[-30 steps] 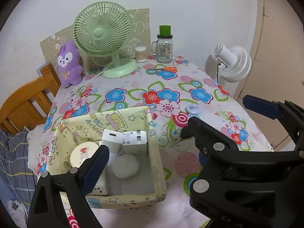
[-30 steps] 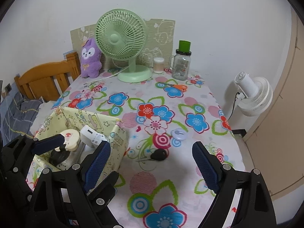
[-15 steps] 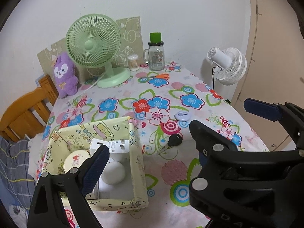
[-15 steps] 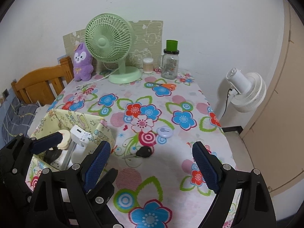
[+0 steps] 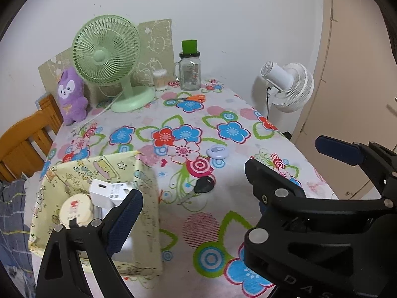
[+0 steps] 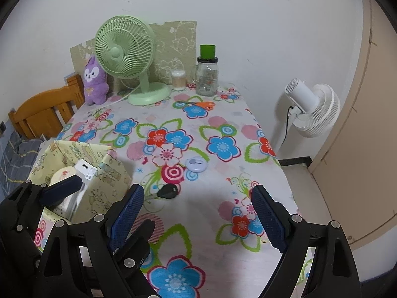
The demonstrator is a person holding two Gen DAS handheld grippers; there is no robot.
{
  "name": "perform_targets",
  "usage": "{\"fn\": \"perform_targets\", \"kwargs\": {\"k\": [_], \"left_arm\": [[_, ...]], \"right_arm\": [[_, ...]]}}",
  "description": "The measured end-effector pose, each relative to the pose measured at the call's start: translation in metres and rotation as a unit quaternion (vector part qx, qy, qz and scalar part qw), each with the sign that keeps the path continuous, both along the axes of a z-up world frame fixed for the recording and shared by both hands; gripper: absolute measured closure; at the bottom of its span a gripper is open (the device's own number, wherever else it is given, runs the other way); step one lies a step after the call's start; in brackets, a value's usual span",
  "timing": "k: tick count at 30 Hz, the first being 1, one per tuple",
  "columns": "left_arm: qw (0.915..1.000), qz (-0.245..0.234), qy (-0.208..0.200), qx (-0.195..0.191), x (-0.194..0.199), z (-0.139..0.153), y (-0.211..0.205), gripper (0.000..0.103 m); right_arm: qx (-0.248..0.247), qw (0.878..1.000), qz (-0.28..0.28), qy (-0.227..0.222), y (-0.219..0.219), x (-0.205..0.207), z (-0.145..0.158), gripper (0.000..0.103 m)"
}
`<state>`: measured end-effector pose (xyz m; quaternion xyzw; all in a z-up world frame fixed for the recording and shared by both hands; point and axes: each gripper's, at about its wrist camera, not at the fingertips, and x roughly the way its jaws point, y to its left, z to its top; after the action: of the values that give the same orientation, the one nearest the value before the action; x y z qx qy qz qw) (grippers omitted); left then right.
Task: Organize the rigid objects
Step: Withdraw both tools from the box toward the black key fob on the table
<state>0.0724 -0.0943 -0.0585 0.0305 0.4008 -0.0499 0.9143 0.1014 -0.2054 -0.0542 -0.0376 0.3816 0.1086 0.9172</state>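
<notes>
So your right tongs are spread, empty; left tongs' state unclear. One key, one disc on bench; box lettering unreadable.

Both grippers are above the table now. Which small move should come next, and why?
Probably lower the open right gripper onto the black key. It lies loose on the cloth beside the box, just ahead of the fingers, and nothing is between them yet. The lilac disc lies farther away.
</notes>
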Motion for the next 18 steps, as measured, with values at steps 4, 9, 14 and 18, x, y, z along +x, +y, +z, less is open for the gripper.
{"fn": "perform_targets", "kwargs": {"k": [4,9,14,18], "left_arm": [[0.9999,0.002,0.007,-0.009,0.003,-0.007,-0.006,0.007],[0.9999,0.003,0.008,-0.008,0.007,-0.017,-0.015,0.007],[0.9998,0.008,0.010,-0.011,0.012,-0.028,-0.020,0.007],[0.9998,0.015,0.007,-0.015,0.015,-0.037,-0.024,0.007]], "right_arm": [[-0.001,1.000,-0.004,0.007,-0.009,0.004,-0.007,0.013],[-0.002,1.000,-0.007,0.010,-0.017,0.008,-0.017,0.013],[-0.002,1.000,-0.007,0.013,-0.023,0.013,-0.029,0.013],[0.001,1.000,-0.005,0.012,-0.028,0.017,-0.037,0.013]]}}
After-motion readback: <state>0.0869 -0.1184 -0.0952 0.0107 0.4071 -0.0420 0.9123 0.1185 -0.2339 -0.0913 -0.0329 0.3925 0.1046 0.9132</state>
